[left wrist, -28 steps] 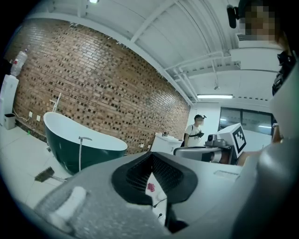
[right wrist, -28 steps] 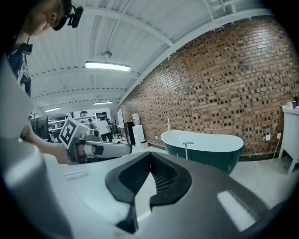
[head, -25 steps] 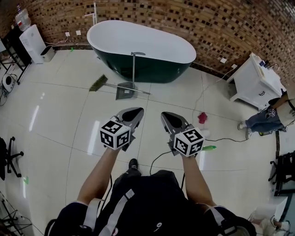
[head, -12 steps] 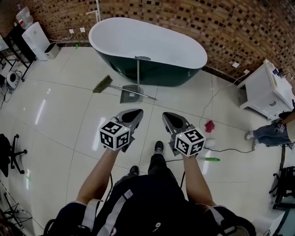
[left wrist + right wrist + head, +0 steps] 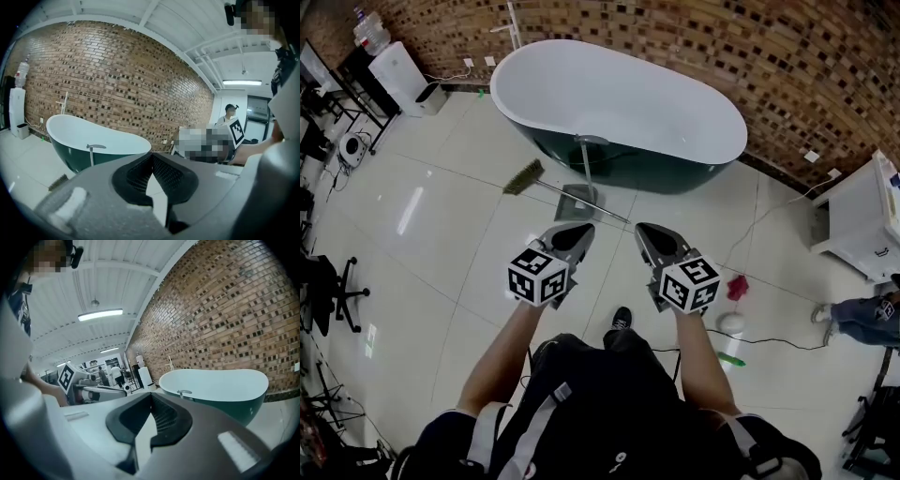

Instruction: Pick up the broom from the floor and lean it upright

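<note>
The broom [image 5: 564, 194] lies flat on the white tiled floor in front of the bathtub [image 5: 619, 105], green bristles to the left, thin handle running right. A grey dustpan [image 5: 580, 198] with an upright handle stands right at the broom's handle. My left gripper [image 5: 582, 228] and right gripper [image 5: 642, 229] hang side by side in the air, short of the broom, both shut with nothing between the jaws. In the left gripper view the shut left gripper [image 5: 151, 155] points at the bathtub [image 5: 96, 139], with the broom's bristles [image 5: 58, 182] low at the left. The right gripper [image 5: 151, 395] faces the tub [image 5: 220, 386] too.
A red cloth [image 5: 738, 287], a white round object [image 5: 731, 323], a green bottle [image 5: 727, 358] and a black cable lie on the floor at the right. A white cabinet [image 5: 862, 220] stands further right, a white appliance [image 5: 401, 73] at the far left, and an office chair [image 5: 337, 295] by the left edge.
The person has walked toward the tub, so the broom and dustpan now lie closer below the grippers. Both grippers stay shut and side by side.
</note>
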